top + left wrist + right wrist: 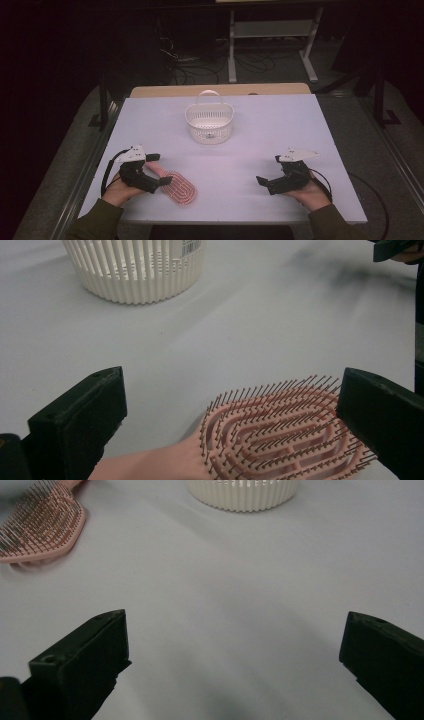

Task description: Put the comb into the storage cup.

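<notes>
A pink hairbrush [179, 188] lies bristles up on the white table [260, 135], near its front left. My left gripper [159, 170] is open right at the brush's handle. In the left gripper view the brush [280, 435] lies between the two wide-apart jaws, and neither jaw touches it. A white slotted basket [209, 121] with a handle stands farther back at the middle. My right gripper [270, 171] is open at the front right with nothing between its jaws. From the right gripper view the brush [40, 527] is at the top left and the basket [243, 492] at the top.
The table's front edge runs just under both hands. Beyond the far edge are a wooden board [220, 90], a white metal stand [272, 37] and cables on a dark floor. A dark post [102, 100] stands at the table's back left corner.
</notes>
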### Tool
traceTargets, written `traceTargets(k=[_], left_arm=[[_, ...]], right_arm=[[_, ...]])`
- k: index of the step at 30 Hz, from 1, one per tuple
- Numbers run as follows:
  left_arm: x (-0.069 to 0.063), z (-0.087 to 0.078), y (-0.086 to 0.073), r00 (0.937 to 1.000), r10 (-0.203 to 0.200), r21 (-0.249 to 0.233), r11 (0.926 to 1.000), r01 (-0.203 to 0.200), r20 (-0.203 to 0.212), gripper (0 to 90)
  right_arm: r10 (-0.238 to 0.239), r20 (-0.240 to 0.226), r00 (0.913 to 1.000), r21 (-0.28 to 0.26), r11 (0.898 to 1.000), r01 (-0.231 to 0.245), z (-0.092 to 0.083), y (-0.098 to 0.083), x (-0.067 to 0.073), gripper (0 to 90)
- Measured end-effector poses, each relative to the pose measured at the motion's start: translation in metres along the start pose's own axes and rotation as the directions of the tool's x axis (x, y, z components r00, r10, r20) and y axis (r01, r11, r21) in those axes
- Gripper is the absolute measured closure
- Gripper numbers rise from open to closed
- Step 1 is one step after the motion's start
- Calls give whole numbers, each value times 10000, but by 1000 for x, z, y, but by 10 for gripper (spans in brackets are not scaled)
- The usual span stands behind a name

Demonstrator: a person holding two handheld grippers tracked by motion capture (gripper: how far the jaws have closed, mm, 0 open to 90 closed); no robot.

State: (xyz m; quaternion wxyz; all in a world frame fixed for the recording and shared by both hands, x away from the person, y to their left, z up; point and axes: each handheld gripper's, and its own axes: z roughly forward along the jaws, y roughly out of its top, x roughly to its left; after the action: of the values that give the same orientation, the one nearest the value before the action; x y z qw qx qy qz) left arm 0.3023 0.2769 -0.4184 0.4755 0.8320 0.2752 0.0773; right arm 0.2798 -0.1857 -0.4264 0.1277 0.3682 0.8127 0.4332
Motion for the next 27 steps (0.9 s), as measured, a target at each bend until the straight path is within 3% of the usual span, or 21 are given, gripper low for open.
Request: traceTargets(k=[18,27], left_arm=[[0,-3,5,9999,6,36,10000,-5,-118,0],[12,-5,9,9995,-164,37,9999,166,-284,33]], right_arm=[[64,-8,10000,-57,10000,-64,0,1,0,0],[114,35,9999,-19,9999,-114,1,1,0,0]])
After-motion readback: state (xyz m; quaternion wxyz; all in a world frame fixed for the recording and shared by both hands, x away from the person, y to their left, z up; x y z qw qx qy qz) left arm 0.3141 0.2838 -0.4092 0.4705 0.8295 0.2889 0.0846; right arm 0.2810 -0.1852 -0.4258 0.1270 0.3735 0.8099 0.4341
